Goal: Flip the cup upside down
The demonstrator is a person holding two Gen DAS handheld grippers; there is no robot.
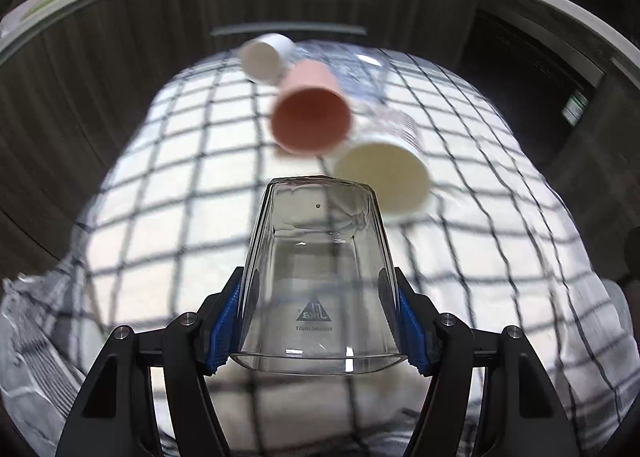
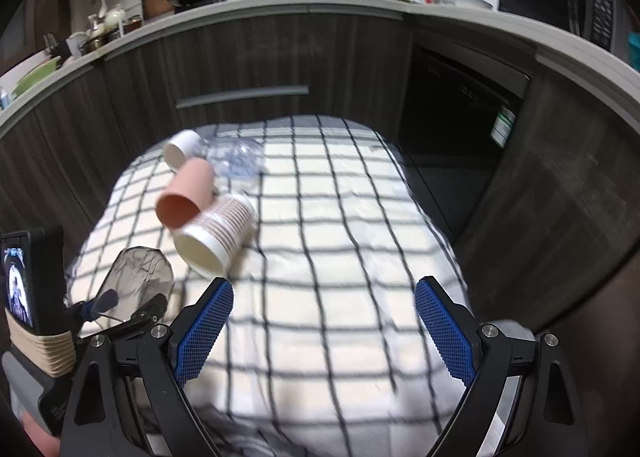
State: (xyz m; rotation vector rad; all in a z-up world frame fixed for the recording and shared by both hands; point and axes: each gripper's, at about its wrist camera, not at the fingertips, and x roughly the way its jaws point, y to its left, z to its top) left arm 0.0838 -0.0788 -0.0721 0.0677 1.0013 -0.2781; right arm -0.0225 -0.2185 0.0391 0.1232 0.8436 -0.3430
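My left gripper [image 1: 318, 321] is shut on a clear glass cup [image 1: 316, 277], its blue pads pressed on both sides. The cup points away from me, base far, rim near, held above the checked cloth. In the right wrist view the same glass [image 2: 138, 277] shows at the left, held in the left gripper. My right gripper [image 2: 324, 321] is open and empty over the cloth. A pink cup [image 1: 310, 113] [image 2: 186, 193], a striped paper cup [image 1: 384, 173] [image 2: 216, 237] and a white cup [image 1: 264, 57] [image 2: 180, 149] lie on their sides in a row.
The table is covered by a white cloth with dark checks [image 2: 340, 237]. A clear crumpled plastic cup [image 2: 240, 161] lies beyond the pink one. Dark wood cabinets [image 2: 240, 57] and a cluttered counter stand behind the table.
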